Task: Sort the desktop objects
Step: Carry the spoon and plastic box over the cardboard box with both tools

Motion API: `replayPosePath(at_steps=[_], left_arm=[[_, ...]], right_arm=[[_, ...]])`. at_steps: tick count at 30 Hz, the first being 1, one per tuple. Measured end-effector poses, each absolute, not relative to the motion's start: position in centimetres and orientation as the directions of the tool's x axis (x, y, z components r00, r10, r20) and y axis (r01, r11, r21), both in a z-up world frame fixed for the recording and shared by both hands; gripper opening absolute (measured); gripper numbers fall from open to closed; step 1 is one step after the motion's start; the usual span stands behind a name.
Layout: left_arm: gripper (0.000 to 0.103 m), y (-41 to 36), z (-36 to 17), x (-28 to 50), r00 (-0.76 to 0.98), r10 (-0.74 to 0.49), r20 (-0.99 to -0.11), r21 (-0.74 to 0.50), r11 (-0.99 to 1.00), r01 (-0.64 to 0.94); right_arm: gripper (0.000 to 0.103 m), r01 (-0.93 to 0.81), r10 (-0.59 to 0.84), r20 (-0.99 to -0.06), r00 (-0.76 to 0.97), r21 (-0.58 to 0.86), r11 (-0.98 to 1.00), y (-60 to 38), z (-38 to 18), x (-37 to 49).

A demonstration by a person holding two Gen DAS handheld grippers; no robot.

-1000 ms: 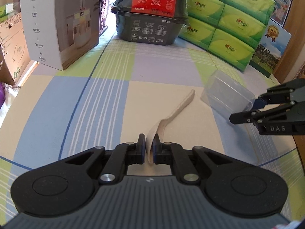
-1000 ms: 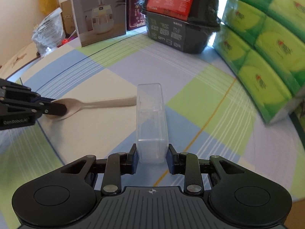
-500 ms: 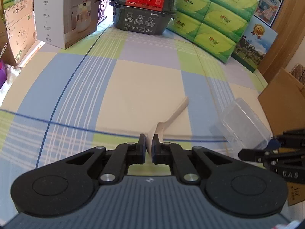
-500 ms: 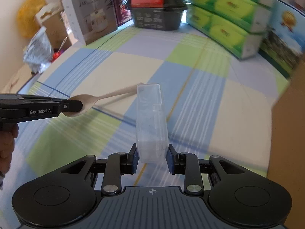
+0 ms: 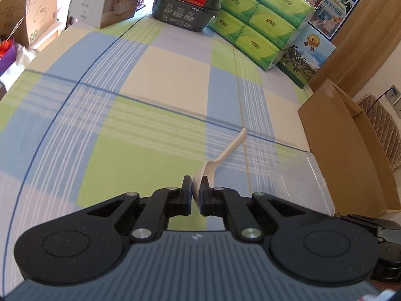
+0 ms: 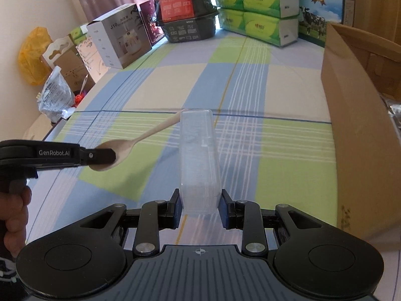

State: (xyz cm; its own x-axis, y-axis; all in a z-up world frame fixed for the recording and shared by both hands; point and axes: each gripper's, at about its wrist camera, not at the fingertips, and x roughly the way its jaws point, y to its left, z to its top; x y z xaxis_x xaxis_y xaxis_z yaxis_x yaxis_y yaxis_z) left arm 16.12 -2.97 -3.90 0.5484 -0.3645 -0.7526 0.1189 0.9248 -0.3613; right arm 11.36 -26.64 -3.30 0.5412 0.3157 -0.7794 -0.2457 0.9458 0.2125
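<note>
My left gripper (image 5: 196, 184) is shut on the bowl of a beige spoon (image 5: 226, 151), held in the air with the handle pointing forward and right. In the right wrist view the same spoon (image 6: 140, 140) sticks out of the left gripper (image 6: 110, 156) at the left, its handle tip near the clear box. My right gripper (image 6: 200, 202) is shut on a clear plastic box (image 6: 199, 155), lifted above the checked cloth. That clear box (image 5: 300, 180) shows at the lower right of the left wrist view.
An open cardboard box (image 6: 356, 115) stands at the right edge of the checked tablecloth (image 6: 275, 87). At the back are green tissue packs (image 5: 258, 22), a black container with a red label (image 5: 185, 10) and a white humidifier box (image 6: 117, 42). A hand (image 6: 13, 215) holds the left gripper.
Both grippers have risen and drawn back toward the near right, carrying the spoon and the clear box. The cardboard box now fills more of the right side.
</note>
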Motion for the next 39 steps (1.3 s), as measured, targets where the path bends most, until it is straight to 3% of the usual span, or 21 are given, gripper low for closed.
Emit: replayPosePath(at_steps=[17, 39], left_arm=[[0.003, -5.6, 2.1, 7.3, 0.612, -0.359, -0.705, -0.371, 0.922, 0.114], [0.003, -10.5, 4.4, 3.3, 0.601, -0.402, -0.691, -0.367, 0.911, 0.186]], right_arm=[[0.027, -0.192, 0.267, -0.738, 0.619, 0.188, 0.963, -30.7, 1.8, 3.0], [0.027, -0.096, 0.178, -0.704, 0.688, 0.155, 0.983, -36.2, 4.5, -2.2]])
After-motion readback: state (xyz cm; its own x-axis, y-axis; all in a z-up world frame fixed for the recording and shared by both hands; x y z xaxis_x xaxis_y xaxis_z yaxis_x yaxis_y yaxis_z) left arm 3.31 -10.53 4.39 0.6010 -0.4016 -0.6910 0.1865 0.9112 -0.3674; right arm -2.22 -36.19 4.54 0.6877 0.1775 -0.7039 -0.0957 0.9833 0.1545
